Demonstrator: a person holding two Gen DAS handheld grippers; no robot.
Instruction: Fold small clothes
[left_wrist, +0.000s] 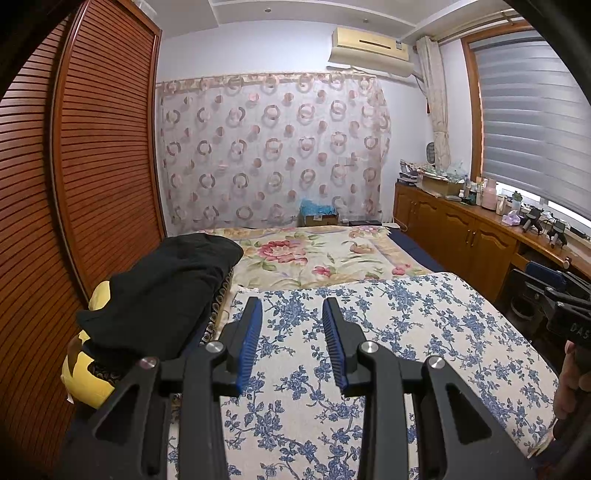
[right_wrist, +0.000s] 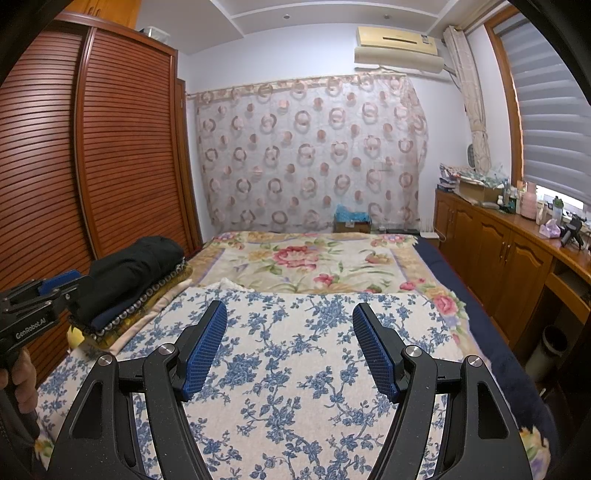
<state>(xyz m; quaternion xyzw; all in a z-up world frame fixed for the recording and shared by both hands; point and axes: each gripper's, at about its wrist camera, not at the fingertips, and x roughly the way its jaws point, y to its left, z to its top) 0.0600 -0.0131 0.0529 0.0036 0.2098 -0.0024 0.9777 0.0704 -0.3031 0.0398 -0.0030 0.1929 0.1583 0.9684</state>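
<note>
A blue-flowered cream cloth (left_wrist: 388, 332) lies spread flat over the near half of the bed (right_wrist: 295, 369). My left gripper (left_wrist: 292, 306) hovers over its left part, open, with nothing between the blue pads. My right gripper (right_wrist: 290, 308) hangs over the cloth's middle, open wider and also empty. A pile of black folded clothes (left_wrist: 159, 288) sits at the bed's left edge on other folded fabrics (right_wrist: 133, 273). Each gripper shows at the edge of the other's view: the right gripper (left_wrist: 543, 280) and the left gripper (right_wrist: 70, 282), each held by a hand (right_wrist: 18, 376).
A louvred wooden wardrobe (left_wrist: 92, 147) runs along the left of the bed. A wooden cabinet (right_wrist: 509, 251) with clutter on top lines the right wall under the window. A pink-flowered blanket (right_wrist: 314, 262) covers the far half. A yellow plush (left_wrist: 85, 376) lies under the pile.
</note>
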